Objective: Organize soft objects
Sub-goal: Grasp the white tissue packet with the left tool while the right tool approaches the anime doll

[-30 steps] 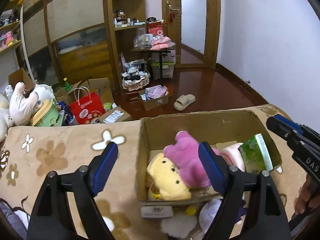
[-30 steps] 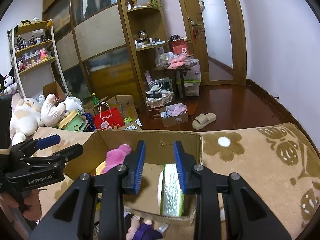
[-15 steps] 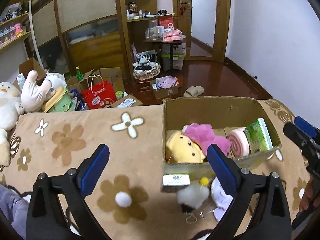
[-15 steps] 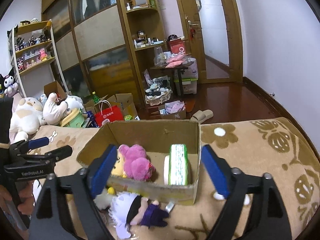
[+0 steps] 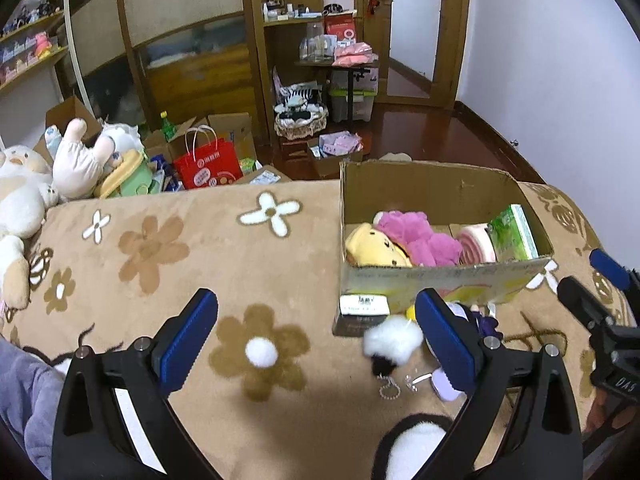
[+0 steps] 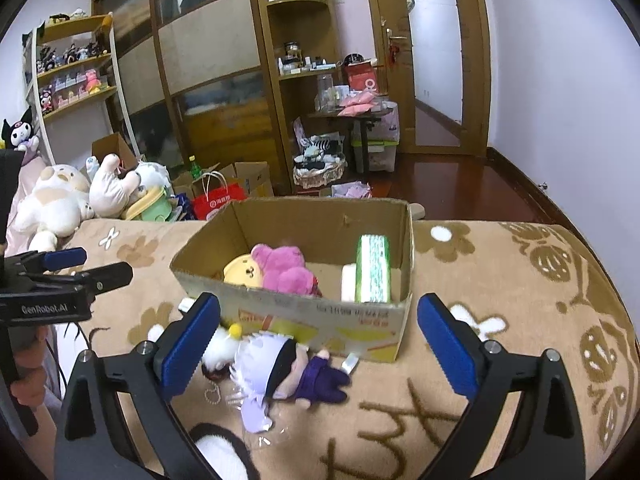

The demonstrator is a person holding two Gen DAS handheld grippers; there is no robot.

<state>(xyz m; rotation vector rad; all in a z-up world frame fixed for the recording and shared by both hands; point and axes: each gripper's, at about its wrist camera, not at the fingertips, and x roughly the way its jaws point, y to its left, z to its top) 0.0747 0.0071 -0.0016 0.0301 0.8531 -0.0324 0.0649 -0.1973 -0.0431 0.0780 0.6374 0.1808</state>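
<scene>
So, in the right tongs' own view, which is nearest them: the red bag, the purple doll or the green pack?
1. Purple doll, lying on the blanket just before the right tongs.
2. Green pack, upright inside the box.
3. Red bag, on the floor beyond.

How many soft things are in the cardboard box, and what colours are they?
Yellow plush: 1
Pink plush: 1
Pink-and-white roll: 1
Green tissue pack: 1
Total in the cardboard box: 4

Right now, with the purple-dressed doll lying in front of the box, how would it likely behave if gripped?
The purple-dressed doll looks plush, so probably light and squashy. Its limbs sprawl, so it may flop. Lying flat, it seems unlikely to roll.
</scene>
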